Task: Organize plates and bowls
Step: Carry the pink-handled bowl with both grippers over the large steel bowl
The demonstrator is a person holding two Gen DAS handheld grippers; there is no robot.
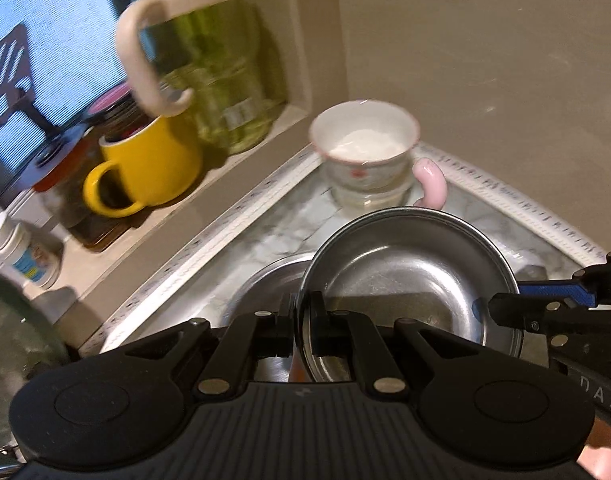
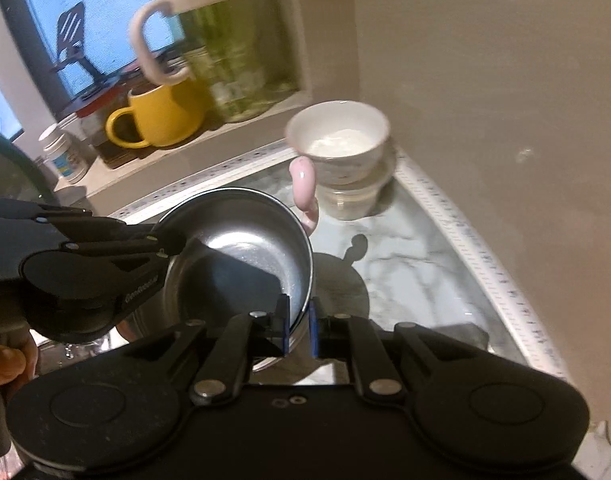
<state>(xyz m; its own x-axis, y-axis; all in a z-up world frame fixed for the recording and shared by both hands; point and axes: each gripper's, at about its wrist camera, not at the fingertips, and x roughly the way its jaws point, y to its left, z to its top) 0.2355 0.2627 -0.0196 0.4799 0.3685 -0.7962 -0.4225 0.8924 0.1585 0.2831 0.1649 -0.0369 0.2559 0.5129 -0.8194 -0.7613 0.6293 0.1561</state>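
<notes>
Both tools are on the same steel bowl (image 1: 409, 276), held over the marbled surface (image 2: 409, 248) near the corner where 2 walls meet. The left tool (image 1: 303, 316) has its fingers pinched narrow on the bowl's near-left rim, 1 finger inside and 1 outside. The right tool (image 2: 299, 320) clamps the opposite edge in the same way, its blue-edged fingers (image 2: 314, 332) closed on the rim. In the left wrist view the right tool (image 1: 485, 306) reaches in from the right side and meets the bowl's rim there; in the right wrist view the left tool (image 2: 173, 240) comes in from the left.

The bowl tilts slightly, and a second steel vessel (image 1: 265, 280) shows just beneath and to its left, though how they touch I cannot tell.

Behind, a white ceramic bowl (image 2: 339, 136) with a reddish rim sits on top of a clear plastic container (image 2: 351, 198) close to the wall. A pink handle (image 2: 305, 192) pokes up just beside that stack. On the window ledge (image 1: 249, 148) stand a yellow mug (image 1: 153, 164) and a big green glass jar (image 1: 225, 64).
</notes>
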